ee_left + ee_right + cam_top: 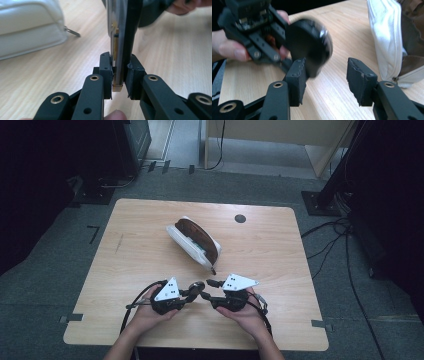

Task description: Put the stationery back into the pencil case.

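Item: round black compact mirror (310, 46), thin, rigid, likely light, slick and breakable. Left gripper (192, 291) jaws clamp its edge; right gripper (210, 288) jaws open beside it. Grip by rim.

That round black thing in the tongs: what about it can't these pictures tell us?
- Round black disc: blurred in the right gripper view, so its face is unreadable.
- In the left gripper view it stands edge-on, top cut off by the frame.
- In the high view it is too small to identify.
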